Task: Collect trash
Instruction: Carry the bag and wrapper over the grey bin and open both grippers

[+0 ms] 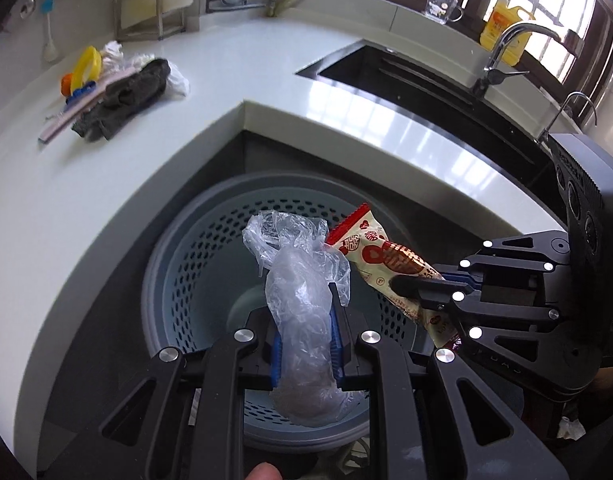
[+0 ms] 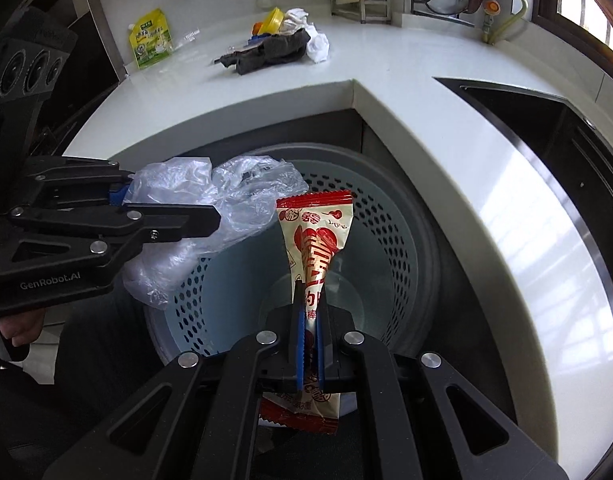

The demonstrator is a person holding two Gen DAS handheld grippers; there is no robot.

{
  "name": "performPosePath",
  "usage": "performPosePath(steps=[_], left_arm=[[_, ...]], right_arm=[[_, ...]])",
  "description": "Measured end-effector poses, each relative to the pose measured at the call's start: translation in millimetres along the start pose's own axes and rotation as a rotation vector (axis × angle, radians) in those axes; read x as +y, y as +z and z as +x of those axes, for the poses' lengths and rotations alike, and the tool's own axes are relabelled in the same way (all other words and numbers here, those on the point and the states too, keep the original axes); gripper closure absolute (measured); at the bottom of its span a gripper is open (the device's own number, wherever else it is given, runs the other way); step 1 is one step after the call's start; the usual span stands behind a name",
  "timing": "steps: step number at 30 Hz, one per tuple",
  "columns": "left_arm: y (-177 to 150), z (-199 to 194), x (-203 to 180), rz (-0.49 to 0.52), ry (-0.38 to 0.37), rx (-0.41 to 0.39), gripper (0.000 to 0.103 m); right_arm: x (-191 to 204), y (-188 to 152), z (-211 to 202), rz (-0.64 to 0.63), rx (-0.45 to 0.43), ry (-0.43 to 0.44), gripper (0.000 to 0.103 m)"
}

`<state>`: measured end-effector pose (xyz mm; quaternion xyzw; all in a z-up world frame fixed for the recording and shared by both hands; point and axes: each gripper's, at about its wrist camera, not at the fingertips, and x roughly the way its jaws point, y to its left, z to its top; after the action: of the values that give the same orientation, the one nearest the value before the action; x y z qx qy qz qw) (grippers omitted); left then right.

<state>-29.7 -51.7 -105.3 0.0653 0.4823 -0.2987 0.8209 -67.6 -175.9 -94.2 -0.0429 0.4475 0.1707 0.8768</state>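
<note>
My left gripper (image 1: 306, 304) is shut on a crumpled clear plastic bag (image 1: 302, 300) and holds it above the grey perforated trash basket (image 1: 194, 264). My right gripper (image 2: 309, 300) is shut on a red and cream snack wrapper (image 2: 318, 236), also held over the basket (image 2: 390, 240). In the left wrist view the right gripper (image 1: 402, 286) comes in from the right with the wrapper (image 1: 382, 256). In the right wrist view the left gripper (image 2: 210, 210) comes in from the left with the bag (image 2: 234, 196). The two pieces hang side by side.
The basket stands on the floor in the inner corner of a white L-shaped counter (image 1: 146, 140). A pile of a dark cloth (image 1: 122, 100), white crumpled pieces and yellow items lies on the counter. A green-yellow pouch (image 2: 150, 38) lies further left. A sink (image 1: 406, 76) is on the right.
</note>
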Motion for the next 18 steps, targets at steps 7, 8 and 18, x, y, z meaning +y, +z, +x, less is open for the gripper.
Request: performPosePath(steps=[7, 8, 18], left_arm=[[-11.1, 27.6, 9.6, -0.015, 0.003, 0.069, 0.084], [-12.3, 30.9, 10.6, -0.021, 0.005, 0.077, 0.083], [-16.9, 41.0, 5.4, 0.006, 0.059, 0.097, 0.047]], right_arm=[[5.7, -6.3, 22.0, -0.047, 0.054, -0.044, 0.099], [4.5, -7.0, 24.1, -0.046, 0.061, -0.04, 0.099], [8.3, -6.0, 28.3, -0.056, 0.068, -0.05, 0.045]])
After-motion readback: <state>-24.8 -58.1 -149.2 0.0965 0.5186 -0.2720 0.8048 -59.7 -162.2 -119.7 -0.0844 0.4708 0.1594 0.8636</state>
